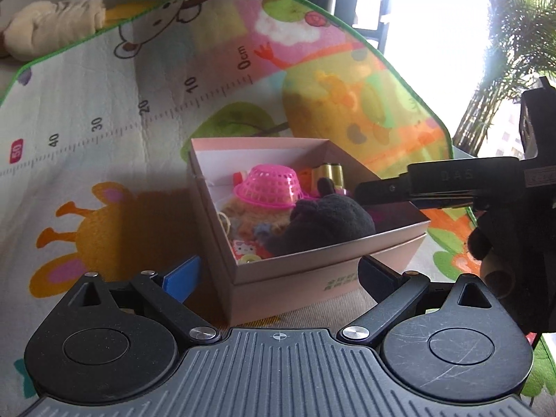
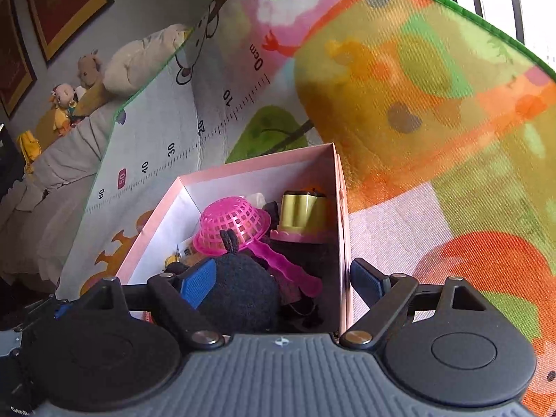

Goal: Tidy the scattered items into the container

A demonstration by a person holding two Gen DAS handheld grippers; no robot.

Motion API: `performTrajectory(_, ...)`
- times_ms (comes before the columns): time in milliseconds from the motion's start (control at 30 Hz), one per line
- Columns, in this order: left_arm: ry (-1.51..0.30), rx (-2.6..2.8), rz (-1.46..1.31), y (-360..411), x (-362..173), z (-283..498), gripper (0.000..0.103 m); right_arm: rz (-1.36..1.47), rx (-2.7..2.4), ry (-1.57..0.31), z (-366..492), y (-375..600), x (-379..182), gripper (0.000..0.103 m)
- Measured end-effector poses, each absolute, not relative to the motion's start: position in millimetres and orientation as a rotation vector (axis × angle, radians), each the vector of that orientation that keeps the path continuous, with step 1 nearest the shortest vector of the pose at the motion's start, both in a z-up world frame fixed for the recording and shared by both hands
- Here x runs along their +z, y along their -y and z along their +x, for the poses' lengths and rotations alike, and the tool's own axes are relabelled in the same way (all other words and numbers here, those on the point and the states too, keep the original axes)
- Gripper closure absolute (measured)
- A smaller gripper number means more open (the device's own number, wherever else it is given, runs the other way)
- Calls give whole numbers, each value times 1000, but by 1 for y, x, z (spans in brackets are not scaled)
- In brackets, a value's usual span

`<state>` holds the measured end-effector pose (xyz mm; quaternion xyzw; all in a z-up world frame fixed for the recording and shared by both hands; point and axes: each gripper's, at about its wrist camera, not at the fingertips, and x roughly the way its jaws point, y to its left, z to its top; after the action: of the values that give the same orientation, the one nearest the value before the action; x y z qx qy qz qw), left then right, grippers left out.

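A pink cardboard box stands open on the play mat. Inside lie an upturned pink plastic basket, a black plush toy, a gold cylinder and a fuzzy knitted piece. My left gripper is open, and the box's near corner sits between its fingers. My right gripper is open over the box's right side. Its blue left pad is beside the plush and its other finger is outside the wall. Its fingers reach in from the right.
The colourful play mat with a printed ruler covers the surface. A beige bundle lies off its far left edge, with soft toys beside it. A bright window and a plant are at the right.
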<state>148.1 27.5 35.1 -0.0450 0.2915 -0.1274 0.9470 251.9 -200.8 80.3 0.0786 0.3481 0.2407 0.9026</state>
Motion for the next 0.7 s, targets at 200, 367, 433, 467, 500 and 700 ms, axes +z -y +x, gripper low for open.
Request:
performTrajectory(200, -664, -167, -48, -20, 23, 121, 0, 114, 466, -673, 194, 222, 80, 0)
performTrajectory(367, -677, -151, 9, -4, 9, 101, 0, 4, 443, -681, 146, 221, 57, 0)
performTrajectory(433, -667, -132, 39, 3, 4, 99, 0, -36, 415, -686, 138, 217, 47, 0)
performTrajectory(467, -669, -123, 49, 7, 2, 99, 0, -56, 399, -685, 135, 215, 42, 0)
performTrajectory(500, -672, -121, 52, 10, 0, 100, 0, -74, 386, -686, 135, 214, 38, 0)
performTrajectory(700, -707, -11, 20, 11, -7, 112, 0, -98, 370, -745, 147, 216, 27, 0)
